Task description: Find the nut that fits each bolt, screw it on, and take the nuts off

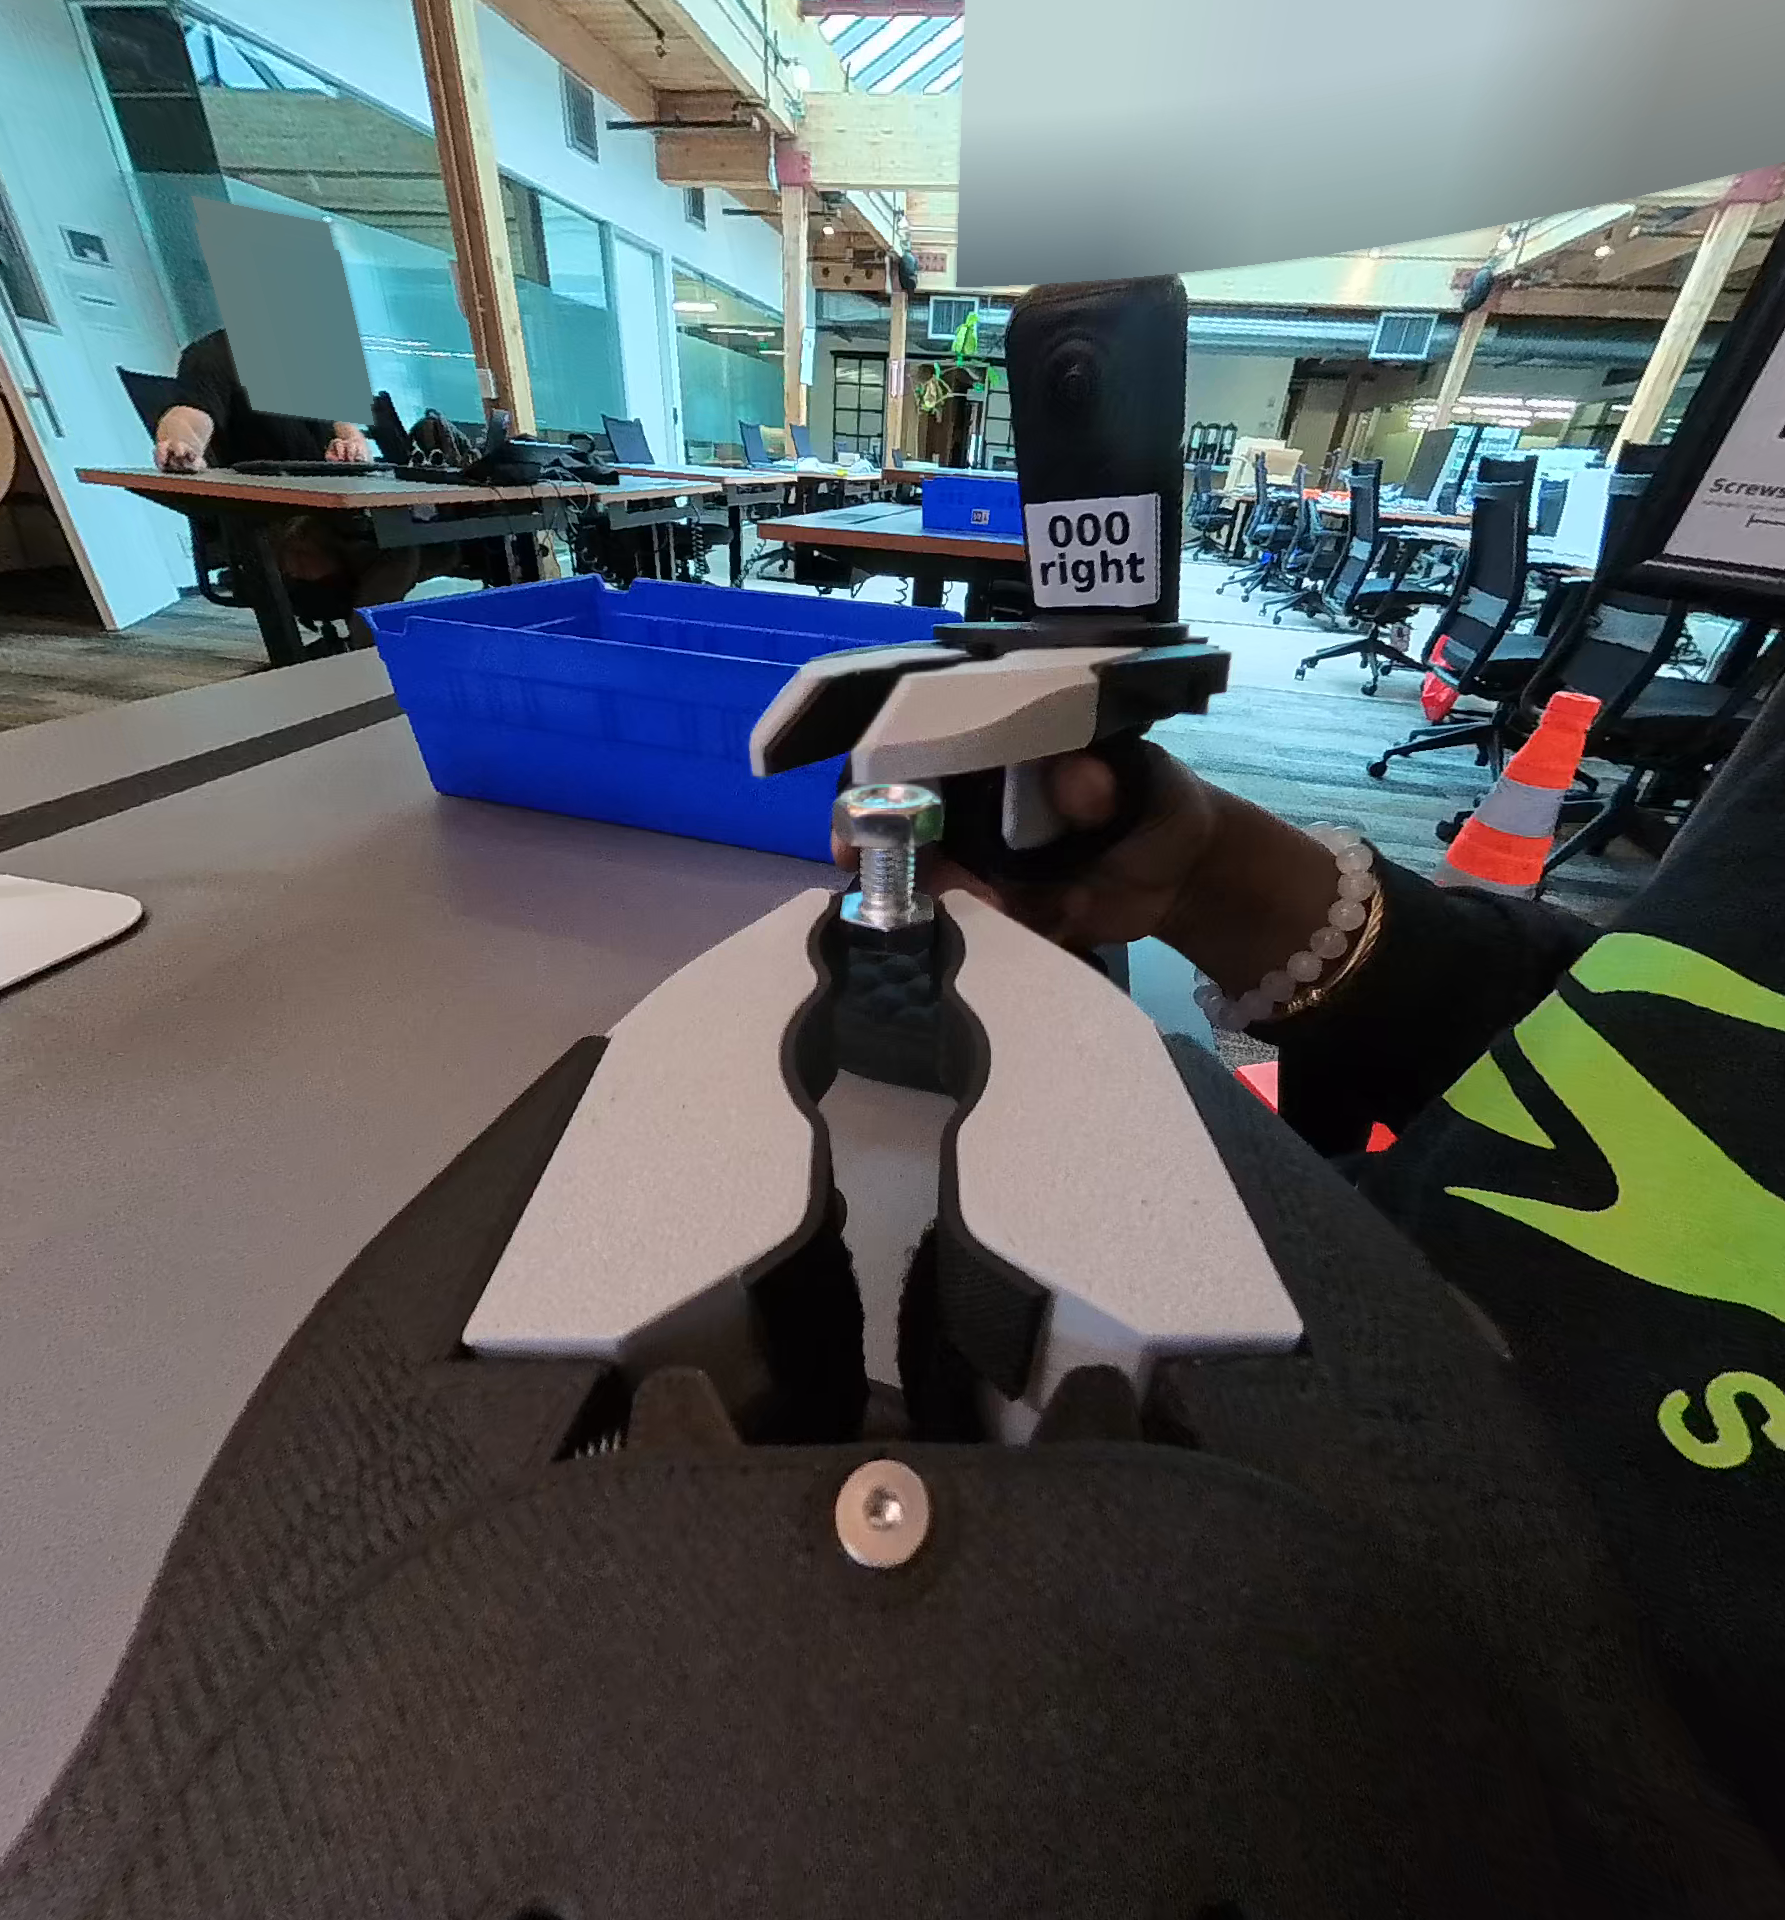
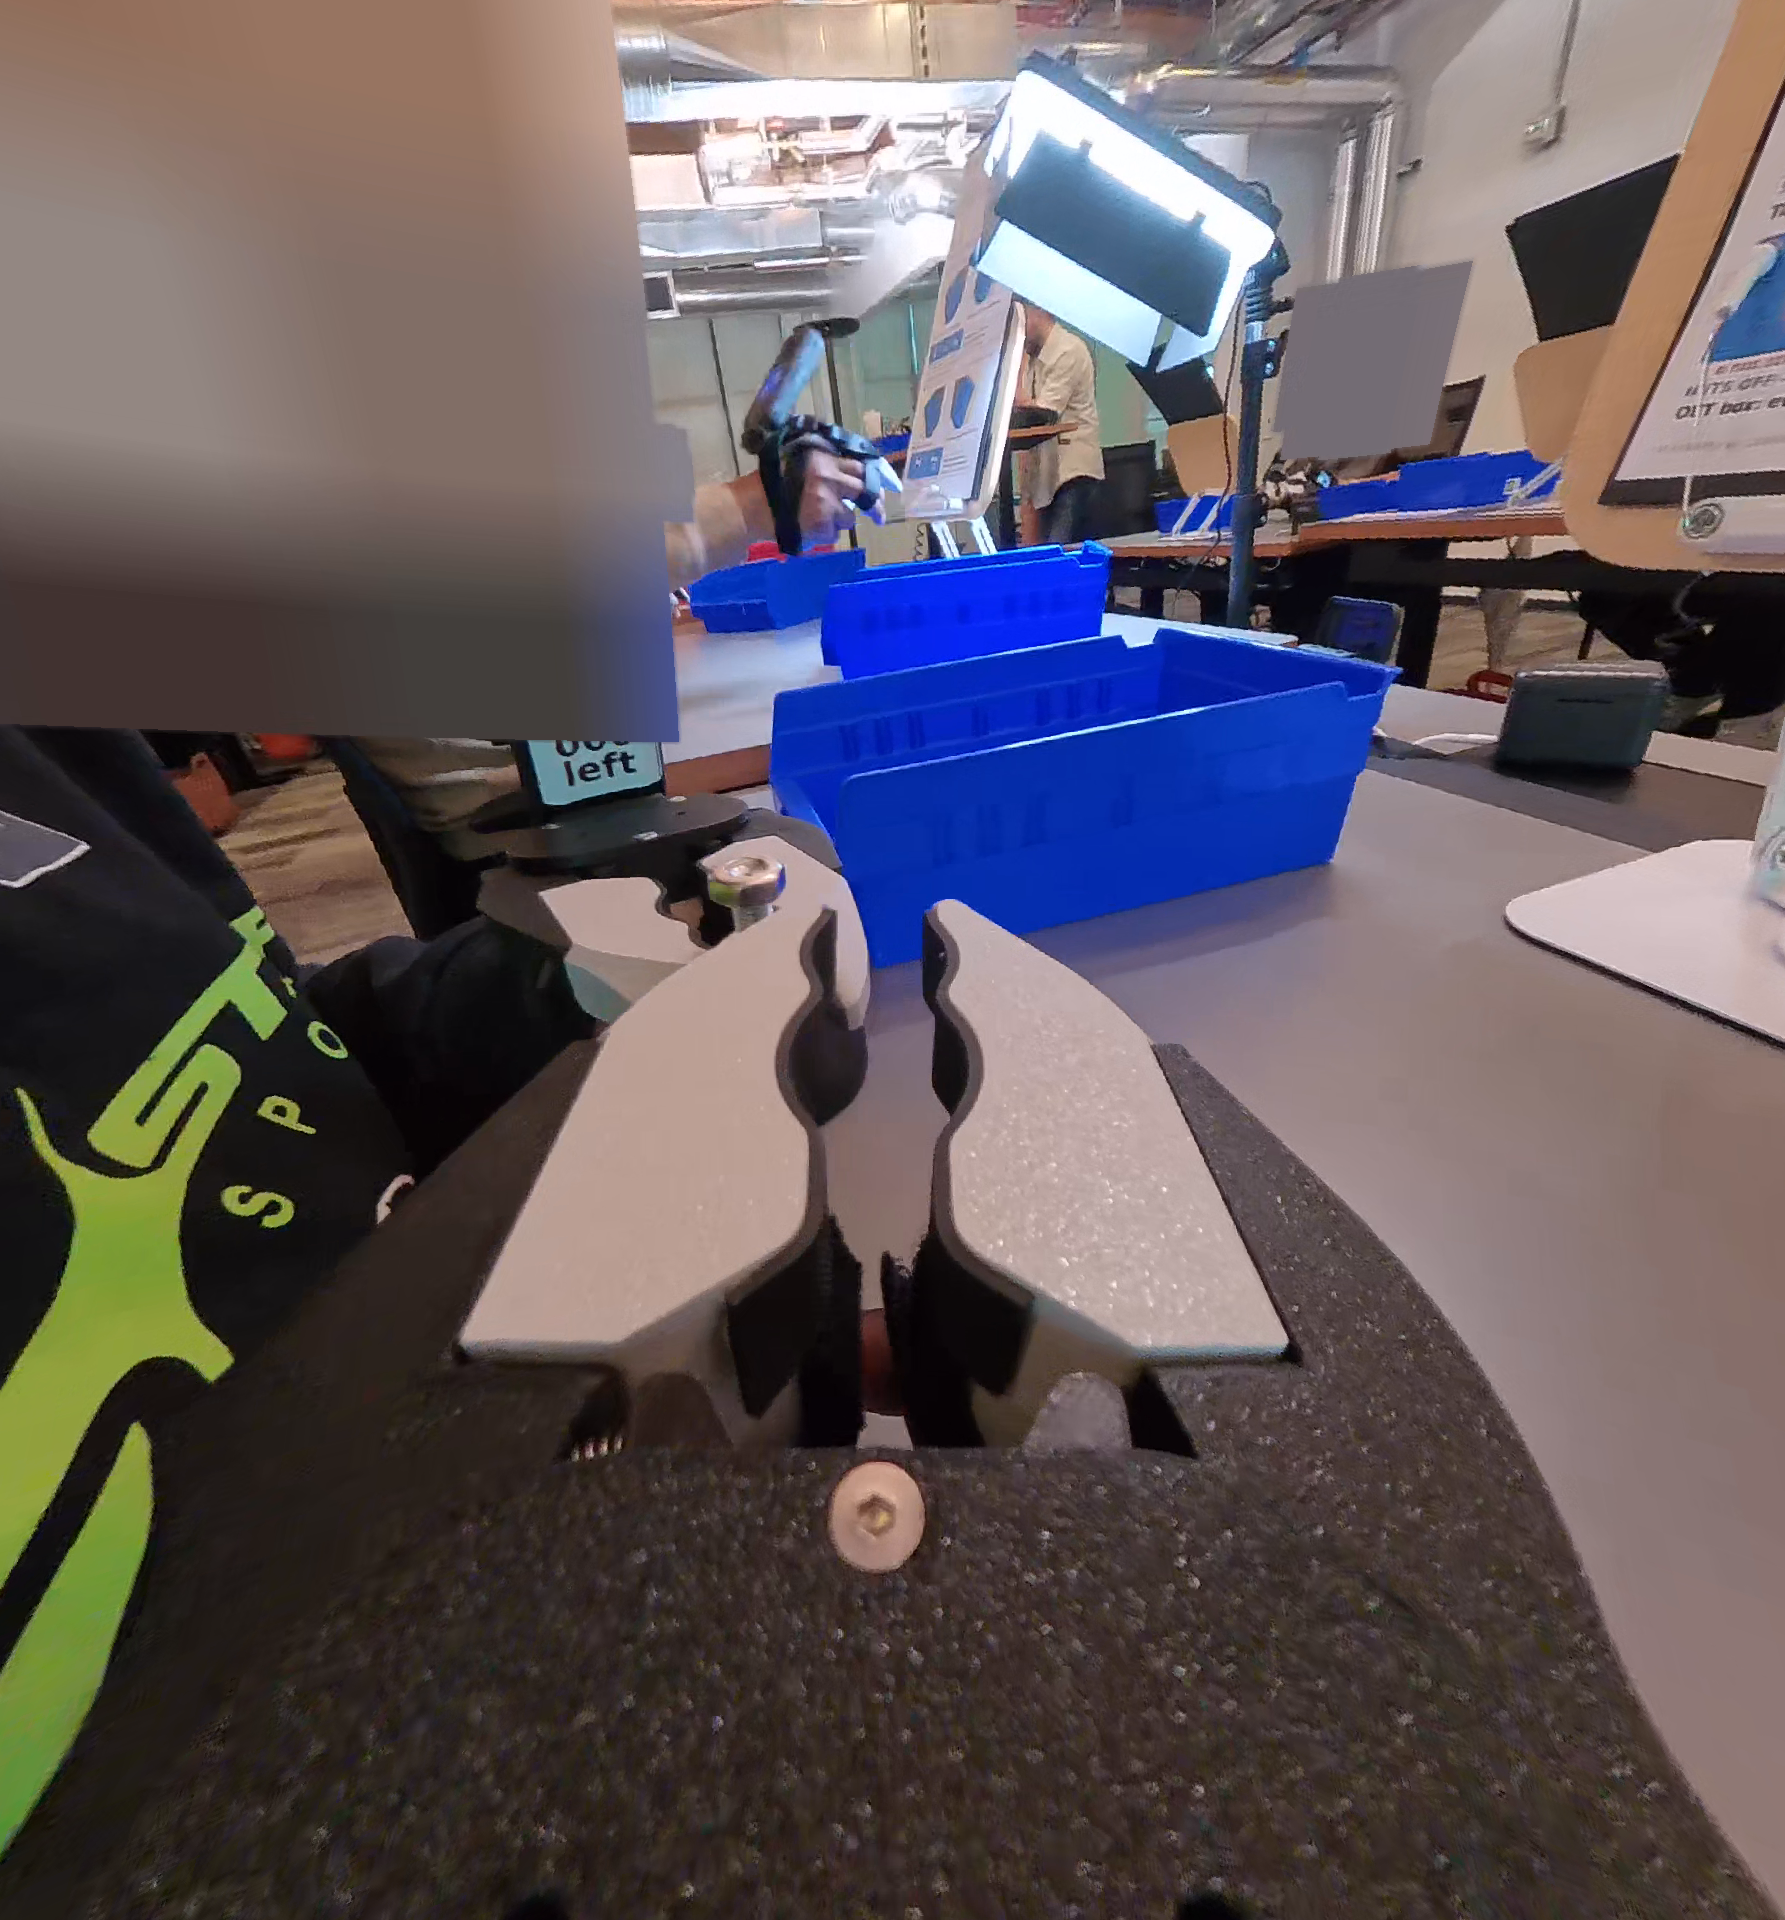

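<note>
A silver bolt stands upright with a hex piece at each end; I cannot tell which is the nut. My left gripper is shut on the lower hex and holds the bolt above the grey table. My right gripper hovers just above the upper hex, held by a hand with a bead bracelet. In the right wrist view the right gripper stands slightly open and empty. There the bolt shows just left of its left finger, in the left gripper.
A blue bin stands on the table behind the grippers and also shows in the right wrist view. A white stand base with a sign sits at the right. An orange cone stands on the floor. More blue bins lie on farther tables. My left and right fingertips are right by each other.
</note>
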A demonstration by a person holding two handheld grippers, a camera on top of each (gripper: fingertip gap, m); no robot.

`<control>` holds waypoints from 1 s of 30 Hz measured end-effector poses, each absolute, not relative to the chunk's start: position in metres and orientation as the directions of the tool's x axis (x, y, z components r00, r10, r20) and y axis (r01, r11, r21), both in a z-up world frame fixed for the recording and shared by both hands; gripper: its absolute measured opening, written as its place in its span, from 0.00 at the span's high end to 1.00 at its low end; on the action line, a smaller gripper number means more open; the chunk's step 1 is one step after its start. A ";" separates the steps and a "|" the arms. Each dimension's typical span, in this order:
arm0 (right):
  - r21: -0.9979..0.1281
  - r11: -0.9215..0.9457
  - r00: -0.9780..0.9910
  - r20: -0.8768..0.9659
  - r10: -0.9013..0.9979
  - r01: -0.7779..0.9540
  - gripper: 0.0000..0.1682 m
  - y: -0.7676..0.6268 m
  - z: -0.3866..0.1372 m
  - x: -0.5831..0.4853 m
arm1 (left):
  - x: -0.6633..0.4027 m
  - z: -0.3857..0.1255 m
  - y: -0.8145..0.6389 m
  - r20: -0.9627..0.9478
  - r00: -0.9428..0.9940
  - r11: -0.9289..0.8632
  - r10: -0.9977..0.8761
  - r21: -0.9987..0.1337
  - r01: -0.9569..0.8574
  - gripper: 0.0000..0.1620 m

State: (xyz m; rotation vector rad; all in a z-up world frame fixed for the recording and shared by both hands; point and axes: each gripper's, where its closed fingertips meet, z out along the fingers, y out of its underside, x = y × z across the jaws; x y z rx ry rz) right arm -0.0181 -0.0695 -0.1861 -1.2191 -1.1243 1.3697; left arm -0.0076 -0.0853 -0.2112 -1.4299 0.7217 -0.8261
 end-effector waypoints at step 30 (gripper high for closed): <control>-0.992 -0.111 -0.141 -0.102 0.985 -0.061 0.77 -0.089 -0.185 -0.035 | -0.008 -0.212 -0.085 0.056 0.545 -0.032 -0.836 -0.998 0.053 0.91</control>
